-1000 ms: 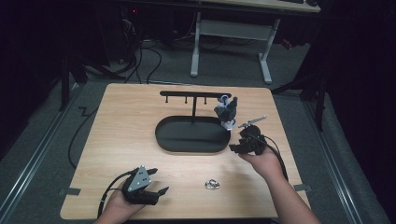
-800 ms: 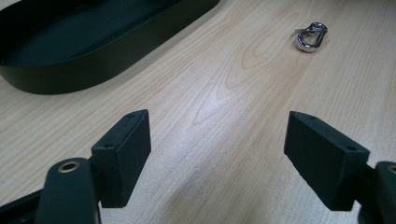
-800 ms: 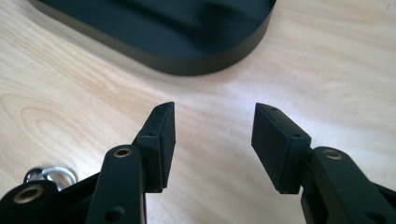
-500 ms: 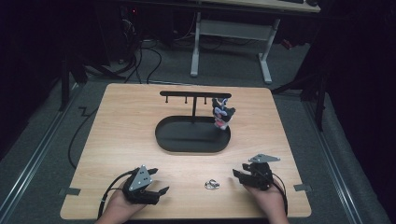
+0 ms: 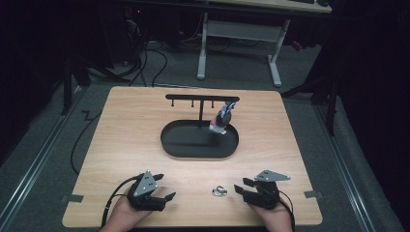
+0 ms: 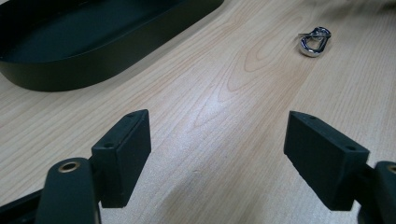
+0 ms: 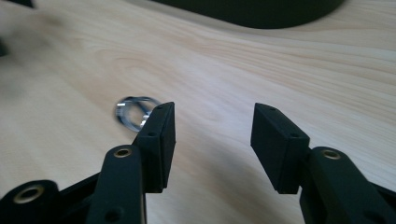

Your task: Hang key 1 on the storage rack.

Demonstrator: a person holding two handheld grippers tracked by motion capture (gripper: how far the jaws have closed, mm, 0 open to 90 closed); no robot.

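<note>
Right gripper (image 5: 245,186): I am holding it low over the near right part of the table, jaws pointing left toward the metal ring (image 5: 219,191). Its jaws have just been closing a little, and they are standing about half apart with nothing between them. In the right gripper view (image 7: 212,140) the ring (image 7: 134,111) is lying just beyond the left jaw, outside the gap, partly hidden behind that jaw's tip.

Left gripper (image 5: 164,195): I am resting it at the near left of the table, jaws pointing right. In the left gripper view (image 6: 217,158) the jaws are standing wide with only bare wood between them.

Metal ring: it is lying flat on the table top, between the two grippers and nearer to the right one. In the left gripper view (image 6: 315,40) it is showing as a shiny silver loop well ahead of the jaws, toward the upper right. I cannot tell whether it is one ring or two linked pieces.

Black tray (image 5: 174,145): the oval tray is sitting mid-table, well beyond the ring. Its wall (image 6: 116,56) is showing at the upper left of the left gripper view.

Stand (image 5: 200,98): a black T-shaped bar is rising from the tray.

Hanging item (image 5: 221,119): a small multicoloured thing is dangling from the bar's right end, over the tray.

Table (image 5: 125,125): the light wood top is carrying all of this.
</note>
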